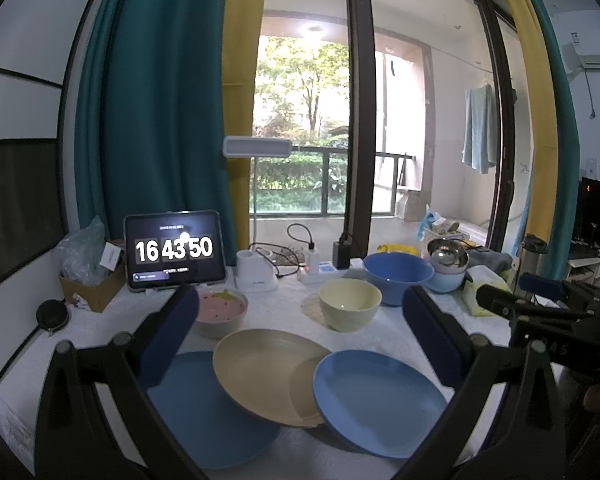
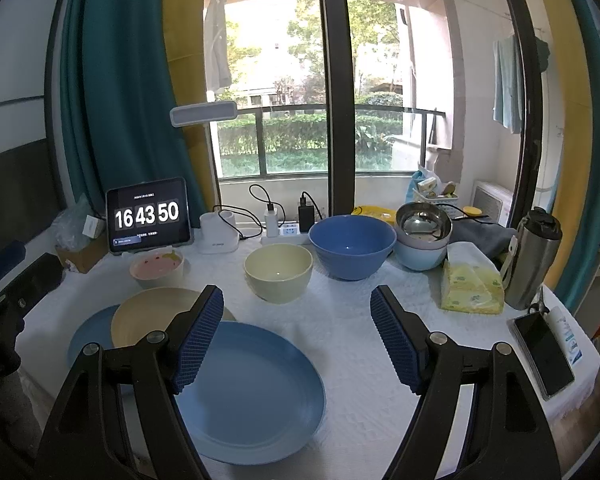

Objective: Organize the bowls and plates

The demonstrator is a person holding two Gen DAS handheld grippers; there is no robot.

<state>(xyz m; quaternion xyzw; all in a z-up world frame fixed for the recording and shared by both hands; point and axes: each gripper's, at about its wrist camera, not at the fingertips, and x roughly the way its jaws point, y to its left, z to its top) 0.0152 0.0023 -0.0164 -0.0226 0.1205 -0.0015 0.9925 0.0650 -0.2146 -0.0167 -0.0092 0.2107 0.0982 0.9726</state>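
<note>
Plates, three, were laid overlapping at the near edge of the white-covered table: a blue plate nearest, a beige plate tilted behind it with its rim resting on both neighbours, and a second blue plate partly hidden at the left. Bowls were ranged behind: a pink bowl before the tablet, which read 16 43 50; a yellow bowl at centre; a large blue bowl just beside it; a steel bowl nested in a pale blue bowl. The left gripper was held spread above the plates, nothing between its pads. The right gripper was likewise spread and empty above the nearest plate's right edge.
</note>
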